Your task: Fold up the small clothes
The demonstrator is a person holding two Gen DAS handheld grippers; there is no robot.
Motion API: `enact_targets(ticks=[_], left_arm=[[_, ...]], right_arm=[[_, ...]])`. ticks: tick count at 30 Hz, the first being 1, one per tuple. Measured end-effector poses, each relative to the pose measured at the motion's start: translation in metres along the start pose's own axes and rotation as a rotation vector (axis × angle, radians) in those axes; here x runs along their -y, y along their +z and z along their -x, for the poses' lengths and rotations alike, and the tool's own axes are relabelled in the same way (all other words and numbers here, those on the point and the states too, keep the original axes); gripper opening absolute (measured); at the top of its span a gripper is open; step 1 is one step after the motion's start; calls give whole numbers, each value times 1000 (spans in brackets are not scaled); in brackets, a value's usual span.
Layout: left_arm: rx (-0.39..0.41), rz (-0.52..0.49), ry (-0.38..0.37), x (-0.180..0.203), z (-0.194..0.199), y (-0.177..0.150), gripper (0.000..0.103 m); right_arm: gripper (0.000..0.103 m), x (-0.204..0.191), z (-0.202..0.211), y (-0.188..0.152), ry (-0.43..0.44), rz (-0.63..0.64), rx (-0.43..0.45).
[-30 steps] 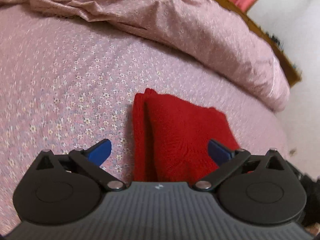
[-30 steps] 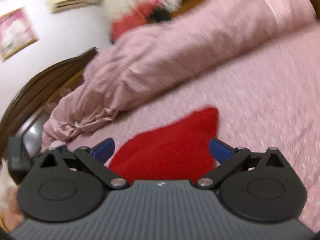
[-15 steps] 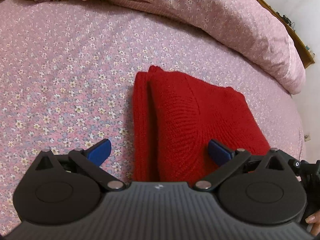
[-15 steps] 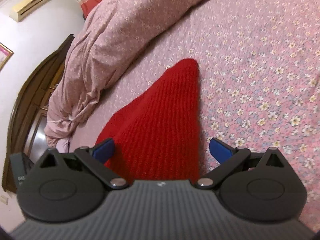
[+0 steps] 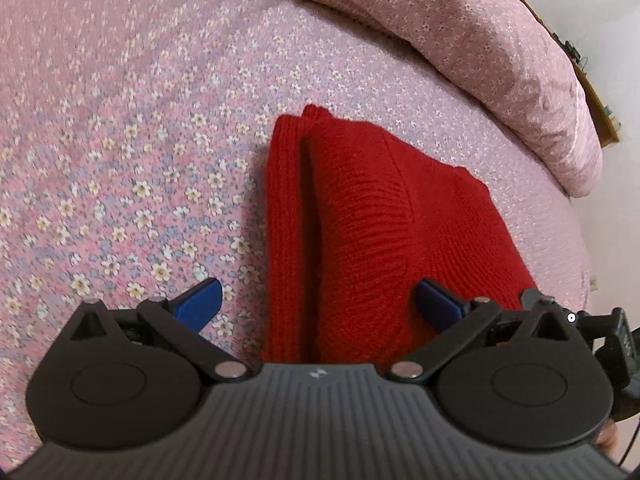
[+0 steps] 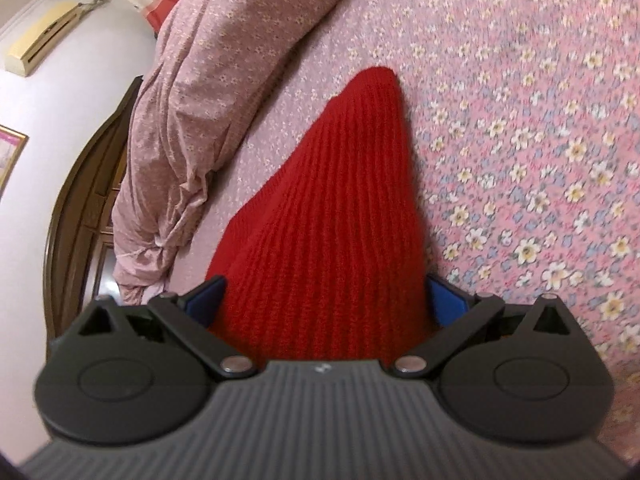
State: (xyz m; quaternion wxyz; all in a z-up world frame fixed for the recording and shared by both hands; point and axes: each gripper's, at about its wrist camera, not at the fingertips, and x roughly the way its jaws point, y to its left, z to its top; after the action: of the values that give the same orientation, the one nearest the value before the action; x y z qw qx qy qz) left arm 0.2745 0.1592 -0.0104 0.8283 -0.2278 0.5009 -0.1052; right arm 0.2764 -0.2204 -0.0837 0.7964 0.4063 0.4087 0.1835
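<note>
Both the left tongs (image 5: 318, 300) and the right tongs (image 6: 326, 300) stand wide apart over the folded red knit garment (image 5: 360, 220) – it lies on the floral bed (image 5: 120, 140), the bunched duvet (image 5: 460, 20) at 1 o'clock – gripping nothing

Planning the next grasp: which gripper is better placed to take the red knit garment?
Probably right: the right gripper is open and straddles the red knit garment. The left gripper, also open, has one finger over the floral bedsheet.

Both grippers look alike — ribbed dark-grey bodies, a small white logo behind the jaws. The left gripper (image 5: 318, 304) and right gripper (image 6: 326, 300) carry blue fingertips (image 5: 199, 303) on black linkage arms with silver pivot screws — round black discs outboard.
</note>
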Motion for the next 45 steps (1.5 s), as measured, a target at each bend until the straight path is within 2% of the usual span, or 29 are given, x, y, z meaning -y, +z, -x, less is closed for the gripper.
enact_targets(ticks=[4,18,26,29,31,34,39,45], left_arm=[[-10,25,-32,-7,-3,-1,103],[-5,20,-86,-12,-13,-1,103],[16,-3,-184,-6,-27,-2,103],[20,-1,-219,-5,-27,-4,93],[13,20,-256,-9,-26,-4,83],[24,21,-288,-11,-19,-6,74],[40,36,-362,-8,2,-10,72],[40,36,-394,2,28,-24,72]], right_arm=[[103,1,-2,-1,3,-4,4],[103,3,-12,3,3,-4,-29],[103,-3,-21,2,22,17,-28],[101,-5,-21,0,30,20,-19],[95,-6,-19,-1,46,12,-10],[88,-11,-12,-4,60,17,12],[83,-30,6,-6,142,14,34],[83,-44,33,-15,183,23,47]])
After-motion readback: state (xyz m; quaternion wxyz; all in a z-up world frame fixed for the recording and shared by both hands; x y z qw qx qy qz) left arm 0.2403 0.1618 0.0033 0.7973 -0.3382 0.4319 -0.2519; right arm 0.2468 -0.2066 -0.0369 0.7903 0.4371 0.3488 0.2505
